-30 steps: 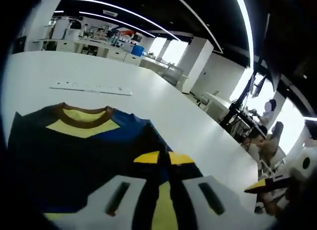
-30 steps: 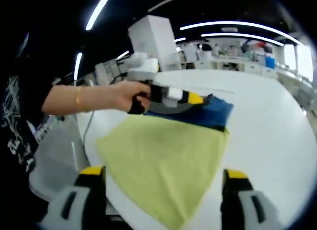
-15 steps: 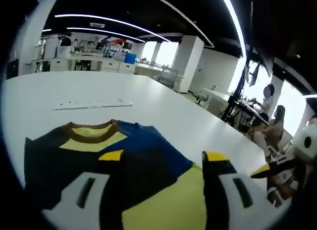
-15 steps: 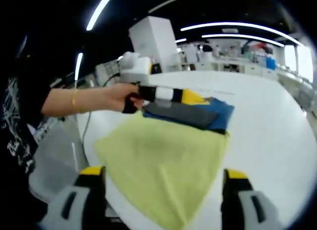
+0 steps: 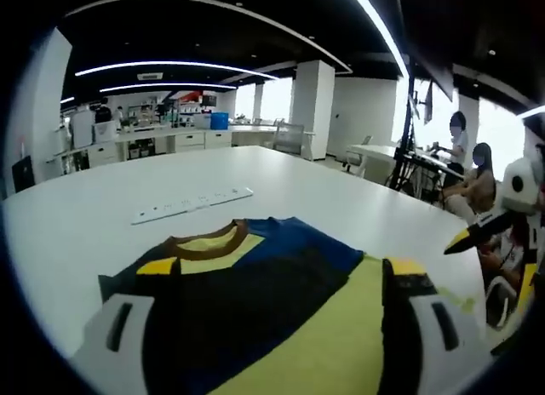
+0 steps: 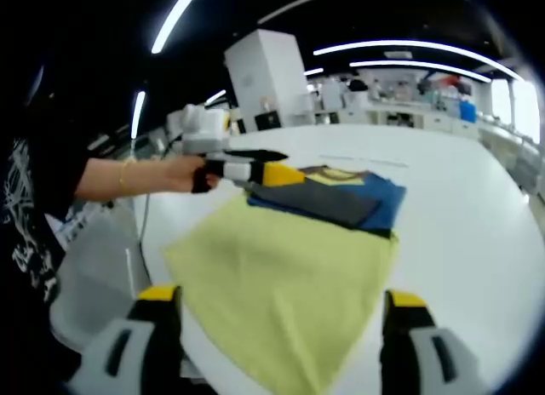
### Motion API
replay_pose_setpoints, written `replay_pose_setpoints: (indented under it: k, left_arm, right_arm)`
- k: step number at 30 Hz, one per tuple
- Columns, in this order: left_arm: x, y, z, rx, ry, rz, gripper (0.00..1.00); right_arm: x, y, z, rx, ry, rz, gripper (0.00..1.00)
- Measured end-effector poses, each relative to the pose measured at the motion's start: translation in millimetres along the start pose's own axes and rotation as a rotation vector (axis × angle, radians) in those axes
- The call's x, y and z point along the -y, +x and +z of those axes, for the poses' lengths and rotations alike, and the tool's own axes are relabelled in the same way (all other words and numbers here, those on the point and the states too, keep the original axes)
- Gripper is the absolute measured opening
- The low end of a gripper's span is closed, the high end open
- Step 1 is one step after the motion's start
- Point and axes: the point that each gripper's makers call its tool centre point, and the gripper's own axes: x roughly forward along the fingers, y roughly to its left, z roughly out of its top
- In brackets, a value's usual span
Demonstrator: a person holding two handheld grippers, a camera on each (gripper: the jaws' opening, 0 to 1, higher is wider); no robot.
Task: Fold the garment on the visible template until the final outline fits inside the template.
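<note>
The garment [image 5: 255, 280], a dark navy, blue and yellow shirt with a brown collar [image 5: 204, 240], lies folded on the far part of a yellow template cloth [image 5: 328, 344]. My left gripper [image 5: 281, 269] is open just above it, one jaw on either side, nothing held. In the right gripper view the folded garment [image 6: 336, 197] rests at the far end of the yellow template [image 6: 281, 276]. A hand holds the left gripper [image 6: 255, 170] at the garment's left edge. My right gripper [image 6: 281, 298] is open and empty at the template's near corner.
The white table [image 5: 77, 216] carries a white power strip [image 5: 192, 204] beyond the collar. The right gripper [image 5: 498, 220] pokes in from the right. People sit at desks [image 5: 468, 165] past the table's edge. A person's arm [image 6: 128, 175] reaches over the left side.
My left gripper, shut on the garment's dark fold a second ago, has opened, let it go and drawn back toward the person. The fold now lies flat. The right gripper stays put.
</note>
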Motion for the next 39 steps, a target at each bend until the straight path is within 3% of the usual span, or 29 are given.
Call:
replay_pose_setpoints:
  k: [9,11,13,17,23,30,39]
  left_arm:
    - [-29.9,-29.4,-8.8,-0.017,0.052,0.040,0.99]
    - [-39.7,-36.5,-15.7,-0.046,0.070,0.058,0.97]
    - [-48.9,-42.7,-21.2,-0.063,0.100,0.074,0.91]
    - [-66.1,-55.1,-25.8,-0.055,0.068,0.102,0.84]
    - [-84.2,-73.5,-42.5,-0.106,0.090,0.135,0.67]
    - [-103.4,-90.8,-67.8,-0.173,0.117,0.185,0.34]
    - [-126.0,-97.3,-81.5,-0.204,0.124,0.225,0.17]
  right_arm:
    - [-2.5,0.9,2.3,0.007,-0.003,0.011,0.99]
    - [-3.0,0.9,2.7,0.007,-0.003,0.012,0.99]
    - [-3.1,1.0,2.7,0.006,-0.003,0.011,0.99]
    - [-2.8,1.3,2.2,0.003,-0.005,0.014,0.98]
    - [-3.0,3.2,1.9,0.000,0.000,0.014,0.97]
    - [-1.5,5.2,3.5,0.002,0.006,0.013,0.96]
    - [-1.4,8.0,1.8,-0.007,0.020,0.012,0.94]
